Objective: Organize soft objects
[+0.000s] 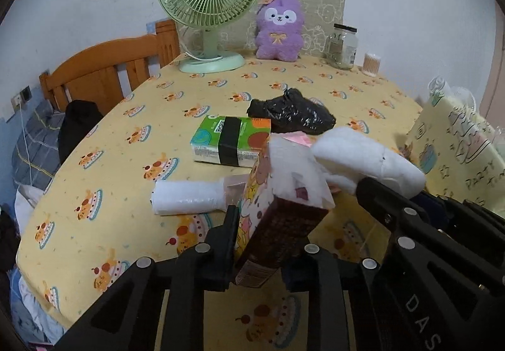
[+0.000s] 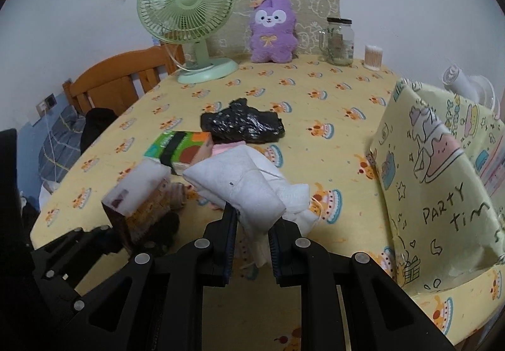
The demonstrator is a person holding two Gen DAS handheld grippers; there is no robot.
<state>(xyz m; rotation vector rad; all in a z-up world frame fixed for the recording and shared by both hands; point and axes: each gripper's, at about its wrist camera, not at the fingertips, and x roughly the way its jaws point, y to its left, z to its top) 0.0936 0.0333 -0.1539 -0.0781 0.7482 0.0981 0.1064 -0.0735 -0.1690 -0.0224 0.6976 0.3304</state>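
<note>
My left gripper (image 1: pixel 268 234) is shut on a cartoon-printed tissue pack (image 1: pixel 284 190) with a brown end, held tilted above the tablecloth. The same pack (image 2: pixel 139 202) shows at the lower left of the right wrist view. My right gripper (image 2: pixel 252 218) is shut on a white soft padded pack (image 2: pixel 240 186), lifted over the table; in the left wrist view this white pack (image 1: pixel 366 158) sits just right of the tissue pack. On the cloth lie a green tissue pack with a black band (image 1: pixel 230 139), a crumpled black plastic bag (image 1: pixel 290 112) and a white roll of bags (image 1: pixel 186 201).
A yellow cartoon bag marked "party time" (image 2: pixel 442 186) stands at the right. At the back are a green fan (image 1: pixel 208 6), a purple plush (image 1: pixel 279 28), a glass jar (image 1: pixel 342 46) and a cotton swab tub (image 1: pixel 371 64). A wooden bed frame (image 1: pixel 104 73) lies left.
</note>
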